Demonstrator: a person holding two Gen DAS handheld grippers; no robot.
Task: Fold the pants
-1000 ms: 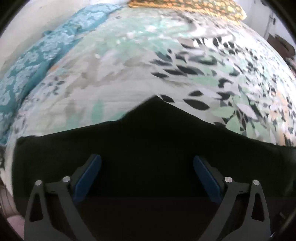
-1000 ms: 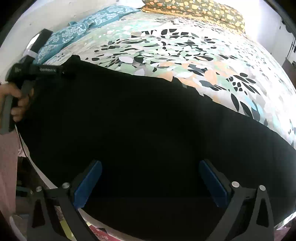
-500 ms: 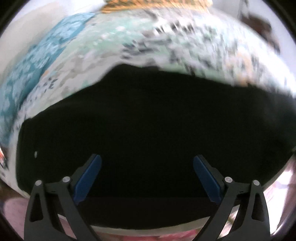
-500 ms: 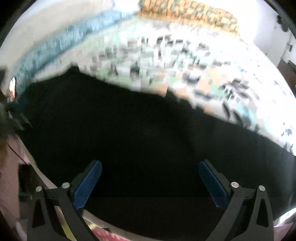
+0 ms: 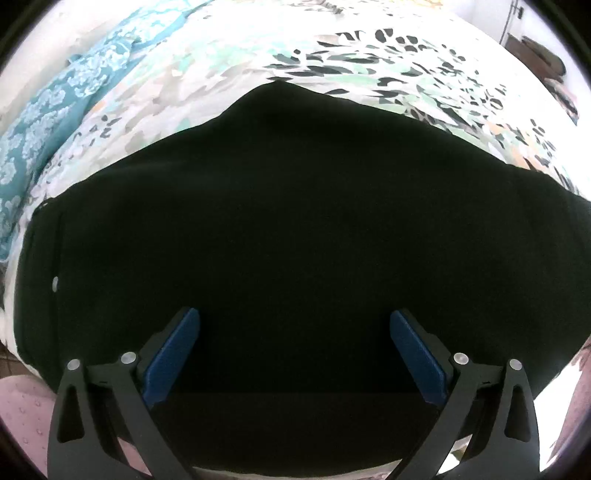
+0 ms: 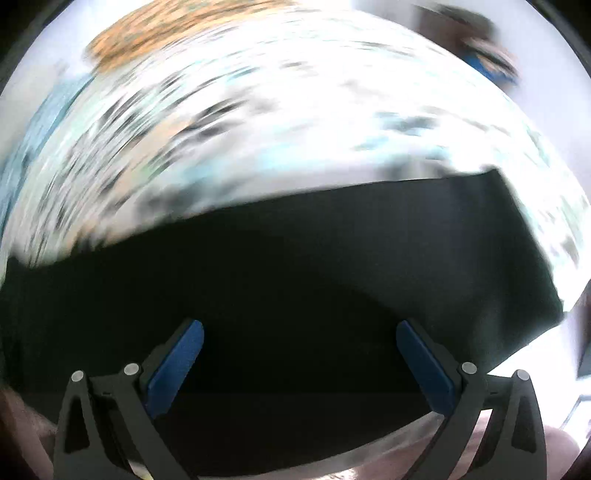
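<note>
Left gripper hovers spread wide, blue pads well apart, nothing between them; black pants lie flat right under and ahead of it on the floral bedsheet. Waist end with a small pale button sits off to its left, pointed crotch bulge straight ahead, so this claw is probably lining up over the top section for the next fold. Teal patterned cloth lies far left beyond the pants

Right gripper is also released, jaws wide, empty. Its view is motion-blurred, suggesting a fast swing. Pants run under it and out to the right, where a squared hem end lies, likely the grab target. Orange patterned pillow is far ahead

No brand, label or readable writing visible anywhere; pants too dark for detail
</note>
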